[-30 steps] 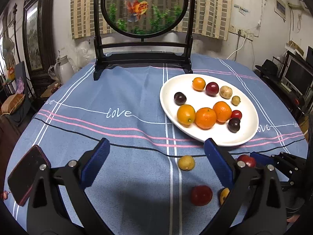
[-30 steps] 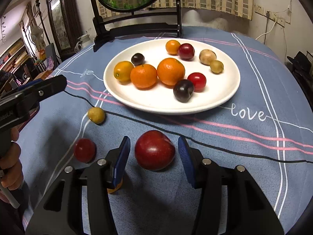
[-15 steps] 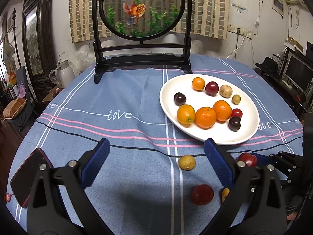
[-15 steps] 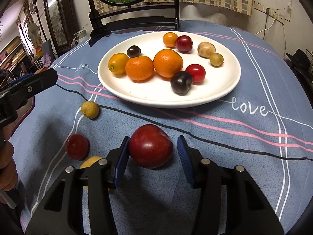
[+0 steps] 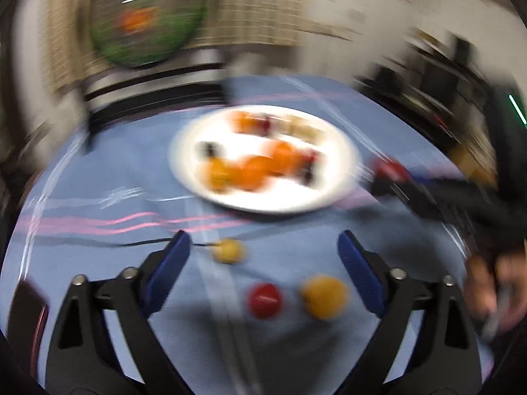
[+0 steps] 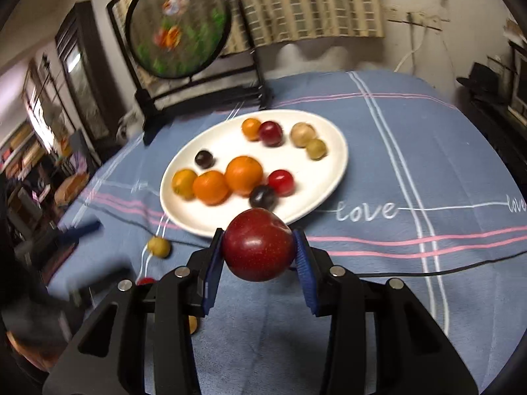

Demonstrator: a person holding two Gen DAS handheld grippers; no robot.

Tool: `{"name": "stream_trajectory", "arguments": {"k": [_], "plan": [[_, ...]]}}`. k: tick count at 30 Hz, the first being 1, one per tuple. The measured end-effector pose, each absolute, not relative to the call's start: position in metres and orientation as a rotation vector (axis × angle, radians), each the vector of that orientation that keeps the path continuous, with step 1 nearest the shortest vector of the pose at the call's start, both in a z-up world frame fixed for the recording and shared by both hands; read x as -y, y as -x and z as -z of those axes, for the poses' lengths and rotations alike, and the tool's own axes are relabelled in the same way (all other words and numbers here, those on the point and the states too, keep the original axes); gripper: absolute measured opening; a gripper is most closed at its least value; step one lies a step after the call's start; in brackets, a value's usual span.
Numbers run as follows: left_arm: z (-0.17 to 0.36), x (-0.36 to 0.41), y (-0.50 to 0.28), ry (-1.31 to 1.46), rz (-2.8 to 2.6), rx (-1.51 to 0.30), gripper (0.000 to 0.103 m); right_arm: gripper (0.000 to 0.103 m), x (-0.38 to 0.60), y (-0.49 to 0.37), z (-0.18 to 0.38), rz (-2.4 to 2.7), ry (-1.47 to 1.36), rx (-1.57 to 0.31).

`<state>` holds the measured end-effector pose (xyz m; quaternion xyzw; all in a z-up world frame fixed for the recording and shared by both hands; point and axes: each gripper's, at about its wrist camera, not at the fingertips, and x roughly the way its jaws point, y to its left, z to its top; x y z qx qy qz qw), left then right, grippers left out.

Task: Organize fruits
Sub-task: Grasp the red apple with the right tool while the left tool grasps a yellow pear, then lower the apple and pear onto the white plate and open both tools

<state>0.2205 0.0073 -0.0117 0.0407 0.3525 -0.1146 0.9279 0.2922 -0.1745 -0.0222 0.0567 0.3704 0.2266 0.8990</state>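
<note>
Right wrist: tablecloth (image 6: 428, 171) reads "love"; right jaws closing, clamp red apple (image 6: 258, 248); left jaws narrowing, wide, empty.

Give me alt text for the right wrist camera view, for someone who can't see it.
The right gripper grips a large red fruit between its blue fingers, in front of a white plate of assorted fruit on a blue tablecloth. A small yellow fruit lies on the cloth to the left.
</note>
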Motion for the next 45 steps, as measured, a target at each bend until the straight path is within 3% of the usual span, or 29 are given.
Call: {"name": "stream_trajectory", "arguments": {"k": [5,13,32,40,45], "plan": [[0.039,0.04,-0.206,-0.295,0.369,-0.781,0.054,0.042,0.178,-0.297,0.025,-0.47,-0.143,-0.794],[0.06,0.037,-0.216,-0.313,0.332,-0.858,0.04,0.042,0.171,-0.289,0.023,-0.499,-0.119,-0.79],[0.059,0.04,-0.215,-0.334,0.3,-0.824,0.038,0.042,0.175,-0.29,0.023,-0.489,-0.128,-0.781],[0.019,-0.001,-0.225,-0.116,0.252,-0.721,0.038,0.042,0.175,-0.297,0.021,-0.536,-0.162,-0.721],[-0.003,-0.027,-0.274,-0.005,0.16,-0.711,0.038,0.042,0.167,-0.321,0.019,-0.522,-0.181,-0.675]]}}
